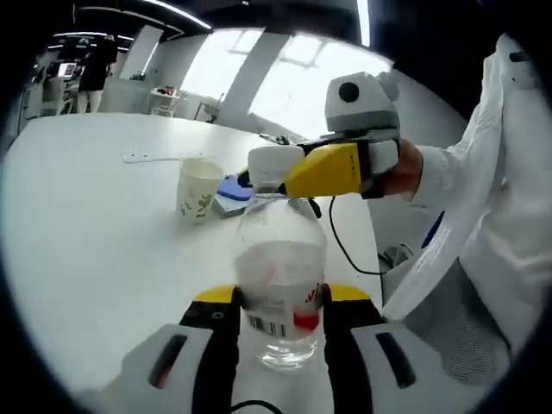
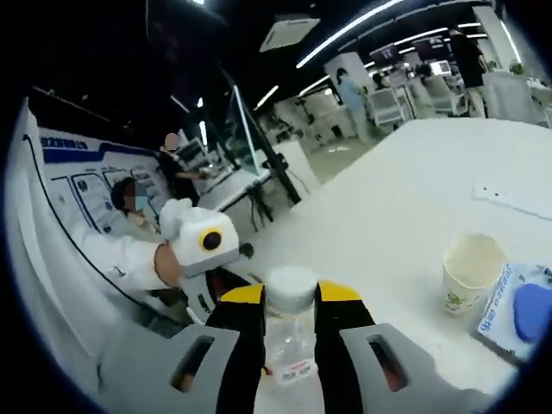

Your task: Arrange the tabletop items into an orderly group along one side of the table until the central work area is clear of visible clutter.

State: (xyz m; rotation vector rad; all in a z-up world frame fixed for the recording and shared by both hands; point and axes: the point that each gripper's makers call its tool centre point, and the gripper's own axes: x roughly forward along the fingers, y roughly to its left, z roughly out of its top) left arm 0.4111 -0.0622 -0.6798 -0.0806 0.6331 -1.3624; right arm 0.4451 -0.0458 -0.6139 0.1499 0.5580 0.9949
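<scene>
While the left gripper [image 1: 280, 332] clamps the bottle [image 1: 281, 285] body | right gripper [image 2: 290, 332] pinches its cap [image 2: 290, 287] | paper cup [image 1: 198, 190] beyond, left.

The left gripper [image 1: 278, 332] has its jaws closed on the body of a clear plastic bottle [image 1: 280, 289]. The right gripper [image 1: 269, 172], held by a white-sleeved hand [image 1: 404, 168], clamps the bottle's cap.

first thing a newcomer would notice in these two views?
The clear plastic bottle, clamped low on its body by the left tongs while the right tongs close on its white cap from above. Beyond it on the white table stand a paper cup and a blue-and-white pack beside it.
</scene>
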